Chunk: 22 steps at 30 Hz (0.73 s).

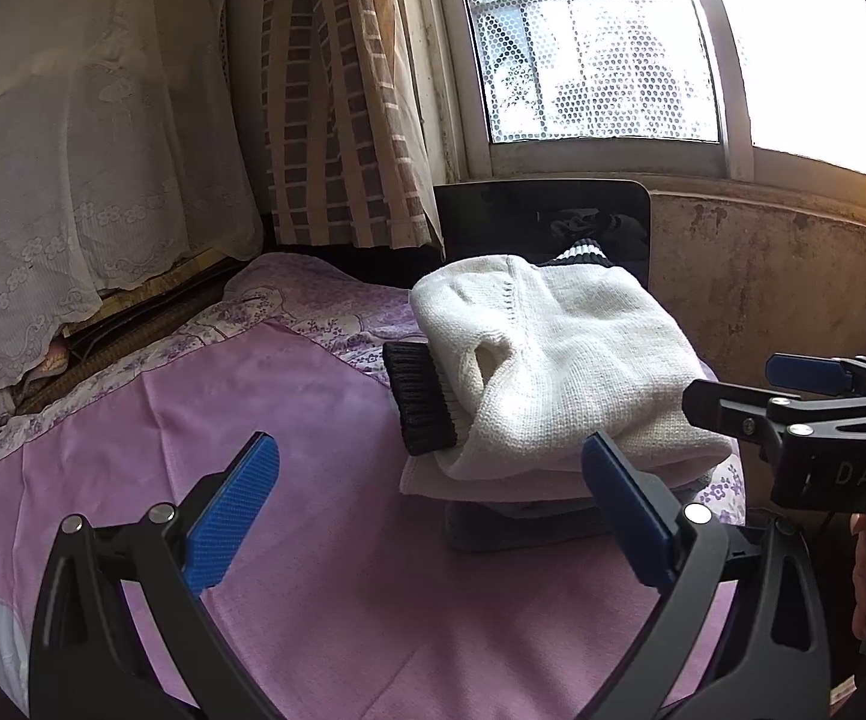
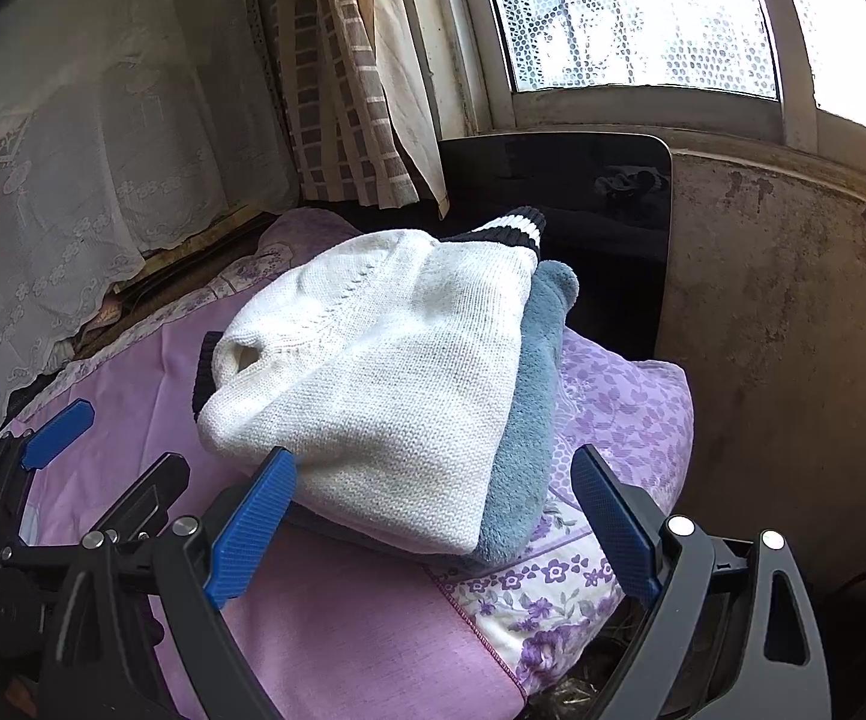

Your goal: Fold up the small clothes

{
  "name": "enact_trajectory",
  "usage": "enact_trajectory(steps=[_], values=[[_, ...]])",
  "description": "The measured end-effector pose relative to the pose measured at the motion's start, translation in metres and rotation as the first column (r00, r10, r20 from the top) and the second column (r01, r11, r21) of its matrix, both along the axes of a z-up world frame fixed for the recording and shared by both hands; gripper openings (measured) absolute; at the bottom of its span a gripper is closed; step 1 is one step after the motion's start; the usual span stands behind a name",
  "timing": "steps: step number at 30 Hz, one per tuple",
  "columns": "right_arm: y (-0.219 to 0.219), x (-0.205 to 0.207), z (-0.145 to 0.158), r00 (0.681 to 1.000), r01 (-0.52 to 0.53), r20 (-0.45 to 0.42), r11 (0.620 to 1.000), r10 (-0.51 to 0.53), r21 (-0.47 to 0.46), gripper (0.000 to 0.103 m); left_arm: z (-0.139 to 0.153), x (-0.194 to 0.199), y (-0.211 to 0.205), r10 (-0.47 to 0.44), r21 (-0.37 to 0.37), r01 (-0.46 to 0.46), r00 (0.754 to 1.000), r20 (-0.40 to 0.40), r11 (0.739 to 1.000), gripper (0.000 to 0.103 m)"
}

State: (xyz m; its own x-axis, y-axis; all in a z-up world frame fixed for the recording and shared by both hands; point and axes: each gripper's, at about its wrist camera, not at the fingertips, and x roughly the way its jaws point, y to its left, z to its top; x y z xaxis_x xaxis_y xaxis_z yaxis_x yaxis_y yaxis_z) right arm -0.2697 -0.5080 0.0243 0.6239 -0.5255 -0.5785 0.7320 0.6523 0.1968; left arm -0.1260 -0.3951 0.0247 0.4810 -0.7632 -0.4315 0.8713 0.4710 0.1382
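Note:
A folded white knit sweater (image 1: 559, 360) with black ribbed cuffs (image 1: 417, 399) lies on top of a folded blue-grey fleece garment (image 2: 523, 438) on the pink bed sheet (image 1: 312, 540). The stack also shows in the right wrist view, with the sweater (image 2: 384, 372) on top. My left gripper (image 1: 433, 504) is open and empty, just in front of the stack's left side. My right gripper (image 2: 433, 516) is open and empty, its fingers straddling the stack's near edge. The right gripper also shows at the right edge of the left wrist view (image 1: 751, 396).
A black panel (image 1: 544, 222) stands behind the stack against a stained wall (image 1: 781, 288) under a window. A checked curtain (image 1: 336, 96) and a white lace cover (image 1: 84, 150) are at the back left. A floral purple pillow (image 2: 619, 414) lies under the stack at the bed's right edge.

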Motion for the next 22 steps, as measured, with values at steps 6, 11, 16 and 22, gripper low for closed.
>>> enact_trajectory(steps=[6,11,16,22], values=[[0.0,0.0,0.0,1.0,0.0,0.0,1.0,0.0,-0.001,0.093,0.001,-0.003,0.0,-0.01,-0.015,0.01,1.0,0.015,1.0,0.098],[0.0,0.0,0.002,1.0,0.002,0.004,1.0,-0.002,-0.004,0.093,0.003,-0.017,0.003,-0.014,-0.038,0.018,0.996,0.091,0.999,0.098],[0.0,-0.002,0.004,1.0,0.006,0.011,1.0,-0.006,-0.008,0.093,0.003,-0.02,0.001,-0.01,-0.025,0.013,0.996,0.093,1.0,0.098],[-0.001,-0.003,0.005,1.0,0.008,0.016,1.0,-0.008,-0.008,0.093,0.003,-0.013,0.002,-0.012,-0.025,0.014,0.998,0.058,1.0,0.098]])
